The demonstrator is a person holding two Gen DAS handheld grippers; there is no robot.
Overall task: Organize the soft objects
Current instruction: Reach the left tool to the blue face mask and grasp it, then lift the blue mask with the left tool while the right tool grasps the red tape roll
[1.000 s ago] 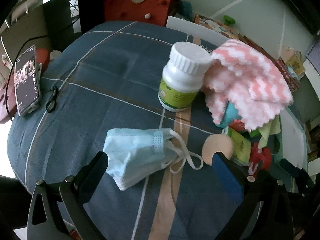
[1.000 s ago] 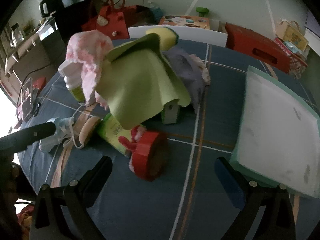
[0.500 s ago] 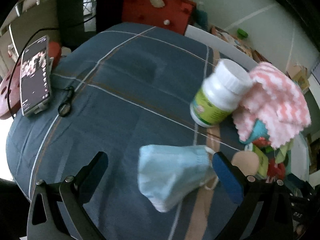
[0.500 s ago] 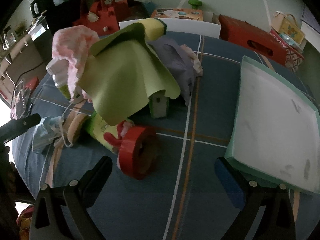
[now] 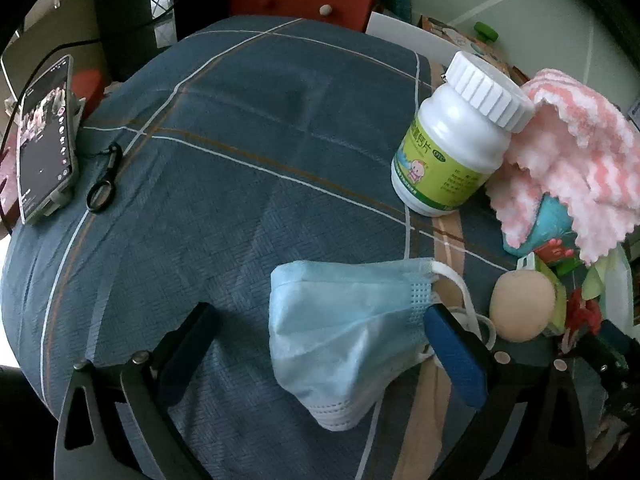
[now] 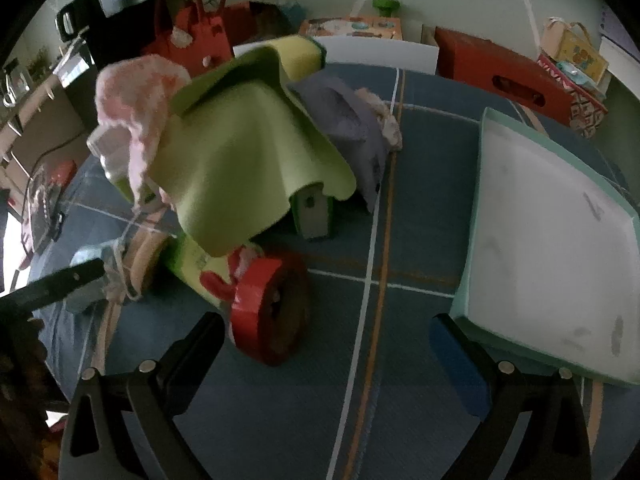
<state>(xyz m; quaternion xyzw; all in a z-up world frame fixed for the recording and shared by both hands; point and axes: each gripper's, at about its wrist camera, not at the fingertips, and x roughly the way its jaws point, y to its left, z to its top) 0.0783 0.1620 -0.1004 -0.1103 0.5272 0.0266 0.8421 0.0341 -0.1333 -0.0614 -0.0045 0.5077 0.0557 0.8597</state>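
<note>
A light blue face mask [image 5: 344, 320] lies on the blue plaid cloth between my left gripper's [image 5: 320, 332] open fingers, its right end against the blue right finger [image 5: 452, 352]. A pink-and-white knit cloth [image 5: 572, 160] drapes over items beside a white pill bottle [image 5: 452, 140]. A tan round puff [image 5: 520, 306] sits right of the mask. In the right wrist view, a green cloth [image 6: 248, 152], the pink cloth [image 6: 136, 100] and a purple cloth [image 6: 348, 120] cover a pile. My right gripper [image 6: 324, 336] is open and empty above the table.
A phone [image 5: 44, 136] and a black ring clip [image 5: 104, 184] lie at the table's left edge. A red tape roll [image 6: 272, 304] stands near my right gripper's left finger. A pale green tray [image 6: 552, 240] sits at the right. Red bags and boxes stand behind the table.
The left gripper has moved in on the mask, which now lies between its fingers against the right one. The right gripper's view has shifted slightly closer to the pile.
</note>
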